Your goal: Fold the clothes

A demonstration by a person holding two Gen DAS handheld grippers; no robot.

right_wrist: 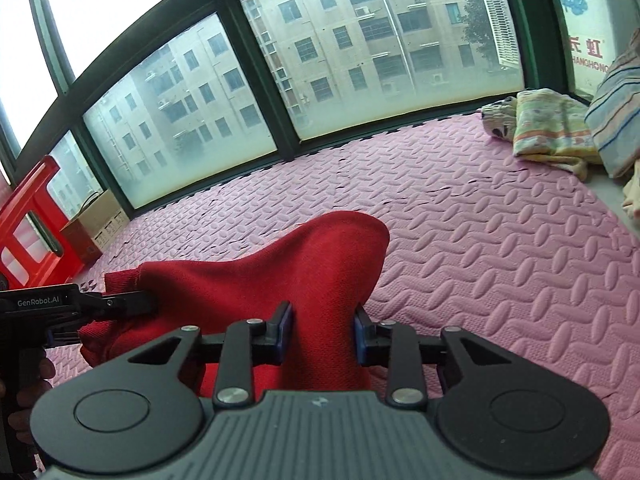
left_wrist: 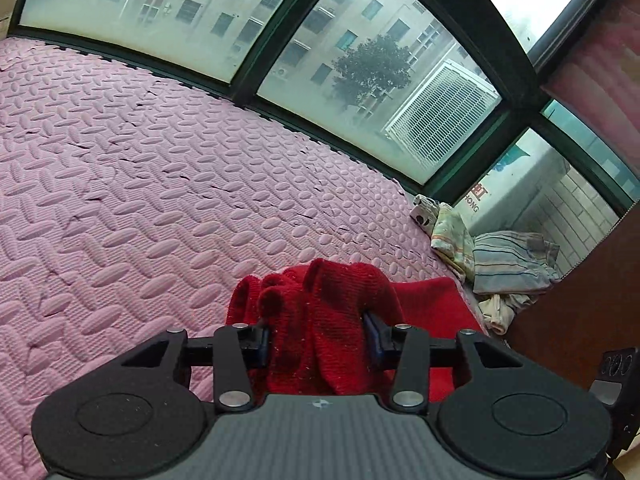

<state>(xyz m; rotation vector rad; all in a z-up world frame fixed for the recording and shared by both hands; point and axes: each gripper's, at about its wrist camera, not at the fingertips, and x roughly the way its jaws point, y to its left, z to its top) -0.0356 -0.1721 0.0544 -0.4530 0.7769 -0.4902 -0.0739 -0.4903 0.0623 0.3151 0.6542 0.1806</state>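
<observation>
The pink foam mat (left_wrist: pixel 140 184) was the biggest thing in view, running up to the dark-framed window (right_wrist: pixel 280 80) along its far edge. It served as the folding surface, which explained why most of it lay bare.

On it was 1 red knit garment (right_wrist: pixel 248 280), the piece being worked. It was lifted off the mat in 2 places, humped between the holds, with its lower part apparently trailing onto the mat near the near edge. Holding it at 2 separated spots looked like a way to spread it or carry one edge over for a fold.

Toward the mat's far right corner sat a small heap of other clothes (left_wrist: pixel 488 256), at least 3 pieces: 1 striped, 1 pale printed, 1 spotted. They were likely parked there to keep the working area free.

There were 2 grippers. The left gripper (left_wrist: pixel 318 338) was clenched on a bunched wad of the red knit. The right gripper (right_wrist: pixel 322 334) was clamped on a smoother fold of it.
</observation>
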